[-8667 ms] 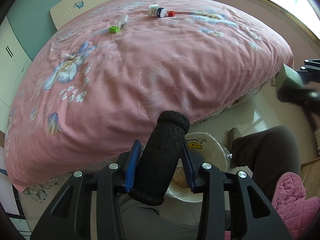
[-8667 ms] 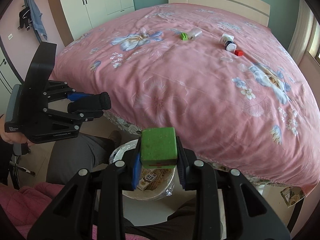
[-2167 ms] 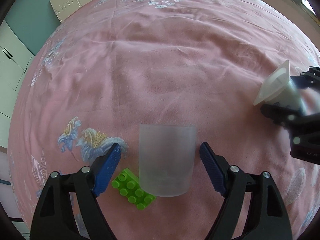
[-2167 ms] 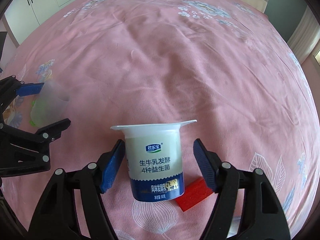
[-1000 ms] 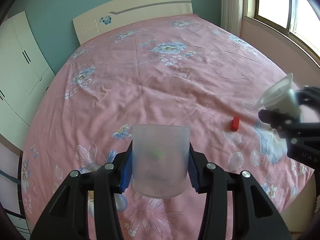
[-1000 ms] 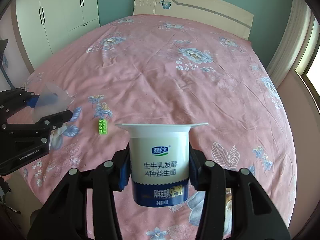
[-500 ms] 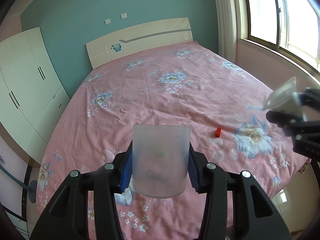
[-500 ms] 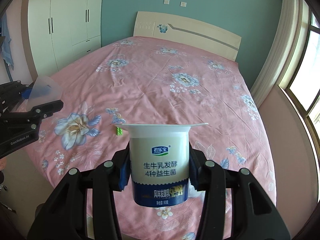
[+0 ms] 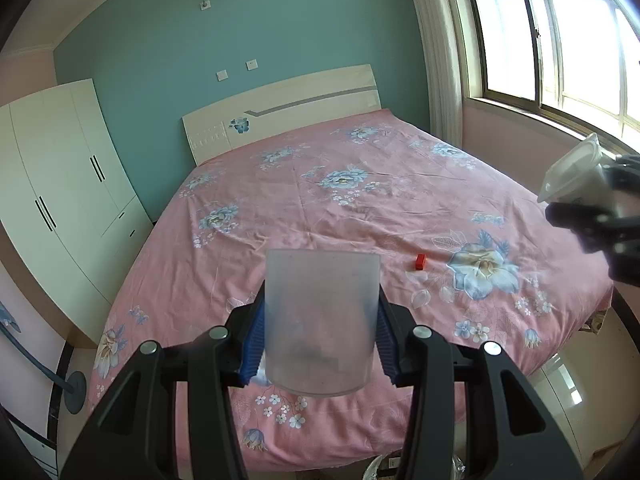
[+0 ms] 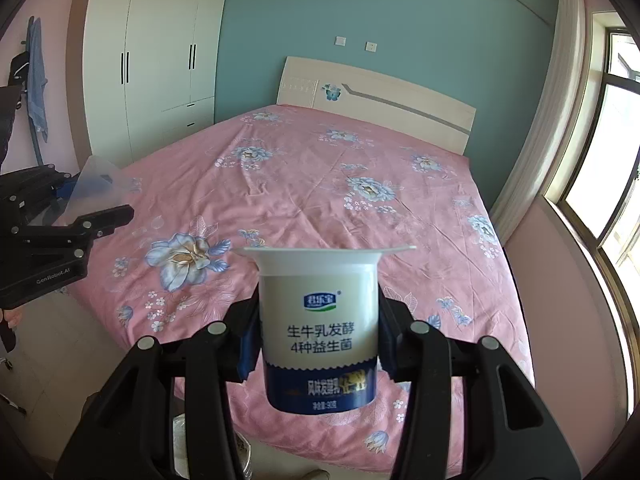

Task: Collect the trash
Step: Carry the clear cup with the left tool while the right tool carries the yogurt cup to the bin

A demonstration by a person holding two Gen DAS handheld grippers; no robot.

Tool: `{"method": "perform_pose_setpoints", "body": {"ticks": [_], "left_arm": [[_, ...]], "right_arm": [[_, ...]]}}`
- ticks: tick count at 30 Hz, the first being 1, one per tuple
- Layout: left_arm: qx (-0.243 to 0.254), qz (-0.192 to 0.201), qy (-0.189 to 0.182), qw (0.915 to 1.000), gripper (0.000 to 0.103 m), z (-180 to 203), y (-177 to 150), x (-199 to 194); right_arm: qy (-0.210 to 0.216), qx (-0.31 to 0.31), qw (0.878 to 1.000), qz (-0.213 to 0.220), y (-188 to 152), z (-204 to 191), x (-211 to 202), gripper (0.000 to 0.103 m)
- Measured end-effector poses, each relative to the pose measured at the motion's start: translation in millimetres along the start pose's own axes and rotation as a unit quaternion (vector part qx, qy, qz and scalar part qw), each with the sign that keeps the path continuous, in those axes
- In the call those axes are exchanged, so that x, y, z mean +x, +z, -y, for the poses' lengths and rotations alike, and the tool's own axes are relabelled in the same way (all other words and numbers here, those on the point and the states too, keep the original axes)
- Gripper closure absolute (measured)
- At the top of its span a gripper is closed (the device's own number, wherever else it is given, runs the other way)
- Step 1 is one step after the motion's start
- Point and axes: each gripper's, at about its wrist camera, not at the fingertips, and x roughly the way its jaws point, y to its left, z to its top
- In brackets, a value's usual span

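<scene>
Now lifted off bed [image 9: 280, 208] | left hand-held gripper [image 9: 320, 336] pinching frosted cup [image 9: 322, 320] | right hand-held gripper [image 10: 318, 332] pinching yogurt pot [image 10: 320, 328] | red block [image 9: 420, 262] remains at 1 o'clock | bin drop next

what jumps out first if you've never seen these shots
The yogurt cup with blue Chinese lettering fills the centre of the right wrist view, clamped upright in the right claw. In the left wrist view a frosted translucent cup sits the same way in the left claw. Behind both spreads the pink floral bedspread, with one small red block lying on it.
</scene>
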Motion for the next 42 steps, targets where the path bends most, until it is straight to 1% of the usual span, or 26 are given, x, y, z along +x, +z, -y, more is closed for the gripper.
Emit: {"method": "perform_pose_setpoints", "body": {"ticks": [5,7,11,16,19,23,34,42], "left_arm": [[0.004,-0.009,-0.011,0.9999,0.054,2.9,-26.7,-7.9],[0.012,-0.016,-0.01,0.9997,0.054,5.3,-37.8,-5.4],[0.016,-0.035,-0.014,0.9992,0.054,7.9,-60.3,3.4],[0.02,-0.056,-0.028,0.9978,0.054,12.6,-89.1,14.2],[0.031,-0.073,-0.034,0.9963,0.054,17.8,-106.8,23.6],[0.033,-0.099,-0.042,0.9936,0.054,21.7,-132.4,38.4],[0.046,-0.169,-0.058,0.9829,0.054,35.9,-201.2,77.1],[0.051,-0.231,-0.083,0.968,0.054,55.6,-265.9,107.8]], "right_arm": [[0.003,0.003,1.0,-0.005,-20.9,-2.8,-9.9,0.055],[0.014,0.005,1.0,-0.009,-28.6,-3.9,-11.4,0.055],[0.022,-0.003,1.0,-0.012,-45.6,-9.0,-13.2,0.055],[0.035,-0.006,0.999,-0.032,-69.4,-12.8,-5.3,0.055],[0.042,-0.008,0.998,-0.046,-85.8,-15.0,3.8,0.055],[0.054,-0.009,0.996,-0.066,-111.3,-21.7,15.8,0.055],[0.096,-0.022,0.986,-0.131,-178.3,-52.7,59.7,0.055],[0.139,-0.021,0.974,-0.175,-226.7,-82.8,94.1,0.055]]}}
